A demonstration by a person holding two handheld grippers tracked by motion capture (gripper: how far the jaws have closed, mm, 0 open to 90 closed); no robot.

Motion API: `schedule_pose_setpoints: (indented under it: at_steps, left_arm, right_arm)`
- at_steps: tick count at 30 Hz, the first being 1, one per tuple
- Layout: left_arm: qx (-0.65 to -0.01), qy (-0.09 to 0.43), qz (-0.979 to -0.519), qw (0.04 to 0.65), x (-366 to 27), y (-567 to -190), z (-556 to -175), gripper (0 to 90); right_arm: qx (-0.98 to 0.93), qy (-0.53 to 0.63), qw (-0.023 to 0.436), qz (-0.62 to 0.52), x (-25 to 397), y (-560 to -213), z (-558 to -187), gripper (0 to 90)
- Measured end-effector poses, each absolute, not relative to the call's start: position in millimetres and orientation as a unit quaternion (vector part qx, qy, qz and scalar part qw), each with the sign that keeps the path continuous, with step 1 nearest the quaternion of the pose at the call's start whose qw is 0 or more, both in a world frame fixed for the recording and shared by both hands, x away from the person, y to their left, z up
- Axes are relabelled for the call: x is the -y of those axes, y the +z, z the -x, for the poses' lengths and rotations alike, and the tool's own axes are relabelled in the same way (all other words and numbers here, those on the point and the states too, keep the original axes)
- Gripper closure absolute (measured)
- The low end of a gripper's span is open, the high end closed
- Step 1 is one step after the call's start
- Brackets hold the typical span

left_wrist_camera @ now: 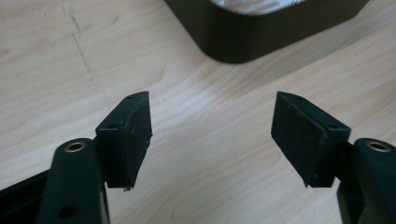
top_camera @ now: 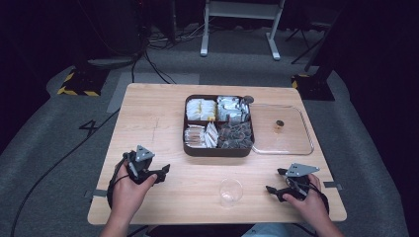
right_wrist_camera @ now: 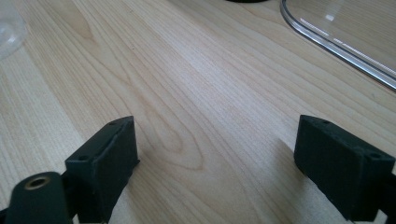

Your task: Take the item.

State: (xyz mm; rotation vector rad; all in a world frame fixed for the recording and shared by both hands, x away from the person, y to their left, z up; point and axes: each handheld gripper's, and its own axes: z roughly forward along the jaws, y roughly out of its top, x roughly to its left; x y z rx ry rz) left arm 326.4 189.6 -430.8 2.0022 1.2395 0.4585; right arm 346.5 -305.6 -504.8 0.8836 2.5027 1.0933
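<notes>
On the wooden table (top_camera: 158, 113) sits a dark four-compartment box (top_camera: 219, 148) of packets, with a clear lid (top_camera: 306, 143) lying just to its right. Nearer the person, a clear cup (top_camera: 230, 191) stands upright between the two grippers. The left gripper (top_camera: 160, 171) and the right gripper (top_camera: 274, 180) both rest low over bare wood, jaws spread wide, gripping nothing.

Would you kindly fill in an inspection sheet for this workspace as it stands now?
Surface: wooden table, faint dark scratch marks left of centre.
Job's things: dark four-compartment box of packets; clear cup upright near the front edge.
Clutter: clear lid flat beside the box, a small brown object on it.
Grippers: left gripper and right gripper open, empty, low over the table.
Cables: black cable on the floor; more under the white frame.
Surroundings: grey carpet, dark room.
</notes>
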Motion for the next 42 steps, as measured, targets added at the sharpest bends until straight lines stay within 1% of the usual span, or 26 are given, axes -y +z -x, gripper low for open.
schedule_pose_setpoints:
  at_steps: [3, 7, 15, 21, 32, 42]
  left_arm:
    - [-0.477, 0.188, -0.772, 0.376, -184, -426, -330, 31.6]
    - [-0.473, 0.187, -0.768, 0.39, -169, -416, -341, 31.6]
    - [-0.454, 0.188, -0.778, 0.391, -149, -403, -362, 31.5]
    - [-0.455, 0.192, -0.772, 0.402, -133, -396, -382, 29.8]
    - [-0.437, 0.194, -0.784, 0.396, -114, -390, -412, 30.1]
    - [-0.443, 0.179, -0.782, 0.4, -98, -388, -445, 34.0]
  right_arm:
    - [-0.864, 0.377, 0.136, -0.306, 306, -505, -346, 13.9]
    - [-0.864, 0.377, 0.136, -0.306, 306, -505, -346, 13.9]
    - [-0.864, 0.377, 0.136, -0.306, 306, -505, -346, 13.9]
    - [-0.863, 0.377, 0.136, -0.306, 306, -505, -346, 13.9]
    - [-0.864, 0.378, 0.136, -0.306, 306, -505, -346, 13.9]
    - [-0.864, 0.378, 0.136, -0.306, 305, -505, -346, 13.9]
